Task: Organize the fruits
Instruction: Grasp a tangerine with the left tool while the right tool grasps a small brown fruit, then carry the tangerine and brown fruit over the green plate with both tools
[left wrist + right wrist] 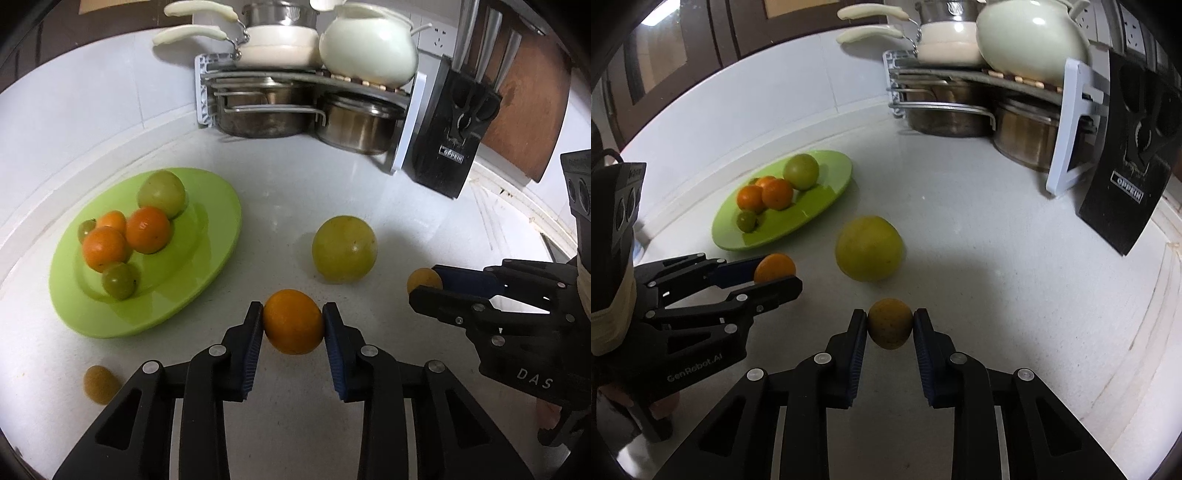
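My left gripper [293, 318] is shut on an orange fruit [293, 322], just above the white counter, right of a green plate [207, 280]. The plate holds several orange and green fruits [147, 229]. My right gripper [890, 322] is shut on a small brownish-yellow fruit [890, 324]; it shows at the right of the left wrist view [424, 291]. A large yellow-green fruit [344, 249] lies on the counter between the grippers and the plate, also in the right wrist view [868, 248]. The left gripper [783, 277] with its orange shows in the right wrist view.
A small brownish fruit [100, 384] lies on the counter near the left gripper's left side. A rack with steel pots [306, 110] and white cookware [369, 48] stands at the back. A black knife block [454, 133] stands at the back right.
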Action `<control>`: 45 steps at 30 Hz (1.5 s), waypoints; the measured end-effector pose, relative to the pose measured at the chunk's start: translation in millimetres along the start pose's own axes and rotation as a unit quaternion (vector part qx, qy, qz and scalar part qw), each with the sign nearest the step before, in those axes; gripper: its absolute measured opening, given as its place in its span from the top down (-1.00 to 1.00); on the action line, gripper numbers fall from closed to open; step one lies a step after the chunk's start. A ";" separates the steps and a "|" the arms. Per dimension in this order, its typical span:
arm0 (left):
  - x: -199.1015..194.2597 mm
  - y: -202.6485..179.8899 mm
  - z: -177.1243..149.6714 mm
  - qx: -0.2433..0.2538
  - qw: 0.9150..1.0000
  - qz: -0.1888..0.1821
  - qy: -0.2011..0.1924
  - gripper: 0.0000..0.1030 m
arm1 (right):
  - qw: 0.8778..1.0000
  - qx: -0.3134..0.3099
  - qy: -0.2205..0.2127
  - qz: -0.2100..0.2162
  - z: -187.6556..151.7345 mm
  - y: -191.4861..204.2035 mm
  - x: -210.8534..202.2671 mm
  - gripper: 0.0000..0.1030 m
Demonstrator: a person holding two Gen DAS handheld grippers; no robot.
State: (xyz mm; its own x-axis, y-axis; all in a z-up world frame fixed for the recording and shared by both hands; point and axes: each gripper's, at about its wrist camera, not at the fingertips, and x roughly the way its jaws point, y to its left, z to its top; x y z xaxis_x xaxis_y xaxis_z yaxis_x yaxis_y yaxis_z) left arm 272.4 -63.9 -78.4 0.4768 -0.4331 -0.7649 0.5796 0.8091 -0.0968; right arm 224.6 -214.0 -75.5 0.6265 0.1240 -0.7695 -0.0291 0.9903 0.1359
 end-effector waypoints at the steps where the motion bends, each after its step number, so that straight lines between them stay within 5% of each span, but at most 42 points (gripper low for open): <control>1: -4.2 0.9 0.0 -0.001 1.000 0.000 -0.003 0.37 | 1.000 -0.002 -0.003 0.002 1.2 2.2 -2.9 0.48; 27: -110.0 66.7 -16.9 -0.037 0.991 0.094 -0.083 0.37 | 0.993 -0.070 -0.076 0.064 42.4 100.7 -40.7 0.48; 45: -97.0 123.1 5.3 -0.036 0.989 0.116 -0.079 0.37 | 0.992 -0.086 -0.069 0.067 80.2 135.0 -2.7 0.48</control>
State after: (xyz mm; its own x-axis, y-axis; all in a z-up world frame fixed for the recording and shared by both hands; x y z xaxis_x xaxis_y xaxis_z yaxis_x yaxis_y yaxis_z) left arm 301.0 75.6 -12.7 0.6917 -0.2844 -0.6639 0.3967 0.9177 0.0202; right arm 281.4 -85.6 -5.1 0.7086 0.2567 -0.6573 -0.2443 0.9631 0.1128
